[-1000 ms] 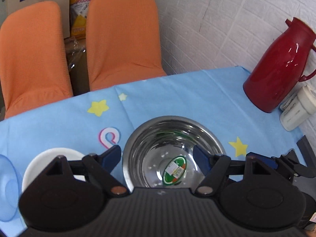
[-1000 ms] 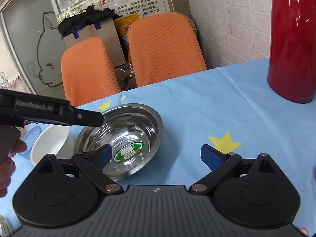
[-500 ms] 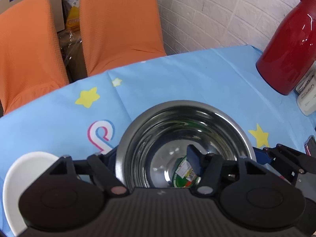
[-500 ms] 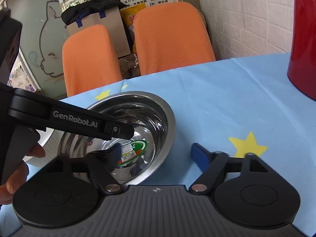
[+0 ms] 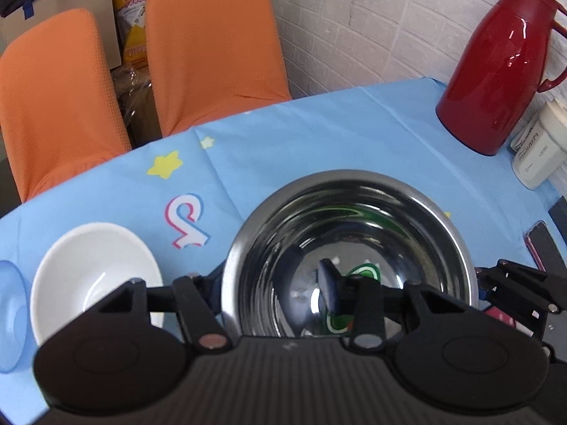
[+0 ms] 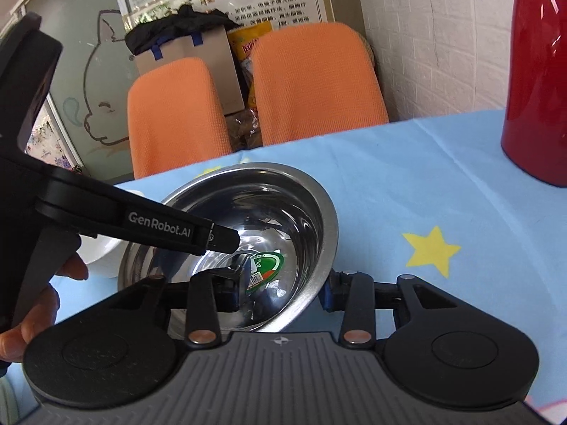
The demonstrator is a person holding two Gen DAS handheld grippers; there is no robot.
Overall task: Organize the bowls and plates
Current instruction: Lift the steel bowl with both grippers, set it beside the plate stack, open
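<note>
Both grippers clamp one steel bowl.
Left gripper (image 5: 271, 288) pinches steel bowl (image 5: 349, 244) at 9 o'clock; right gripper (image 6: 281, 292) apparently at 5; white bowl (image 5: 94, 269) left.

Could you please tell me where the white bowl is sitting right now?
In the left wrist view, the white bowl sits on the blue tablecloth at lower left, just left of the steel bowl, with a clear blue dish on its other side.
</note>
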